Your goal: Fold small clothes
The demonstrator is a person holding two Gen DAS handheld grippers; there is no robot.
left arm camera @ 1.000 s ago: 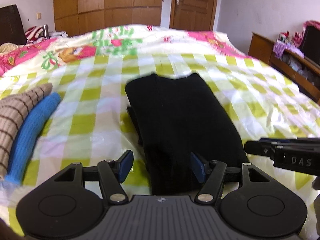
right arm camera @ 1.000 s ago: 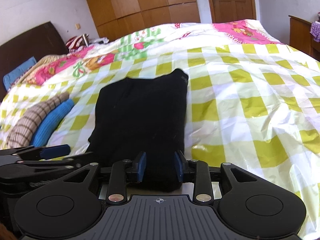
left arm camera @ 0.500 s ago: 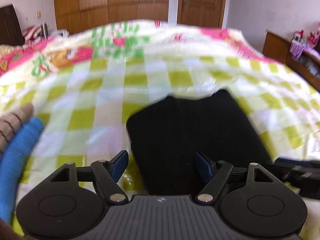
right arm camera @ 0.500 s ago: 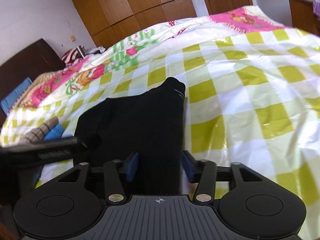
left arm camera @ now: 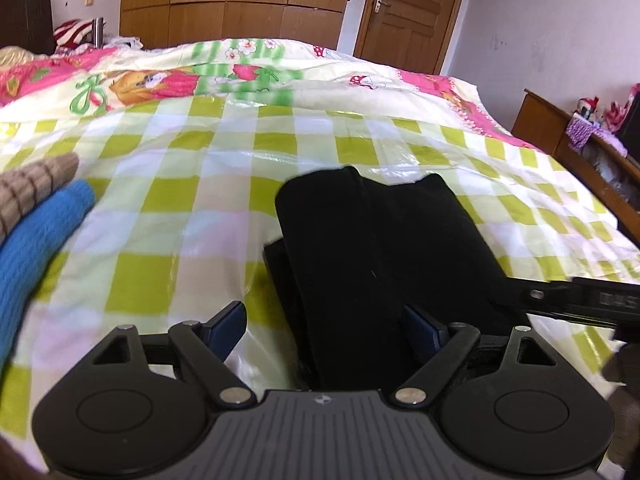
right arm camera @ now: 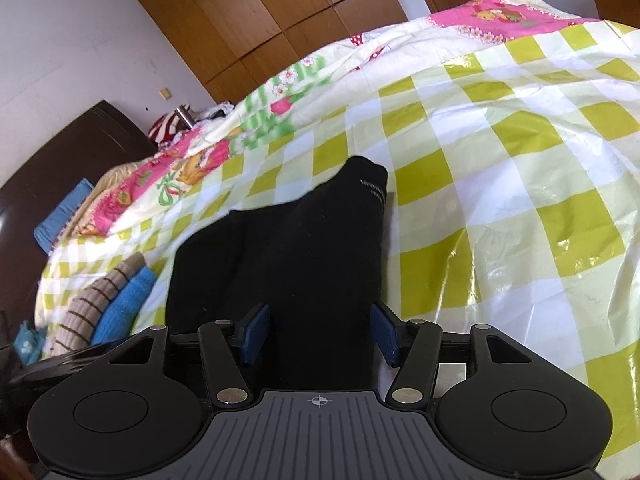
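wrist views, close, sharing black garment (left arm camera: 380, 248)

- Folded garment (left arm camera: 380, 248): plain black, with small pale lettering near its far corner in the right wrist view.
- Bed cover (left arm camera: 168, 216): glossy check of lime green, pale yellow and white.
- Quilt (left arm camera: 152, 84) at the far end: cream with pink, green and cartoon prints.
- Rolled cloth (left arm camera: 36, 240) at the left: bright blue.
- Rolled knit (left arm camera: 32, 188) beside it: beige with brown stripes.
- Wardrobe (left arm camera: 232, 0): brown wood.
- Tool pads (right arm camera: 256, 330): dark blue on black arms.
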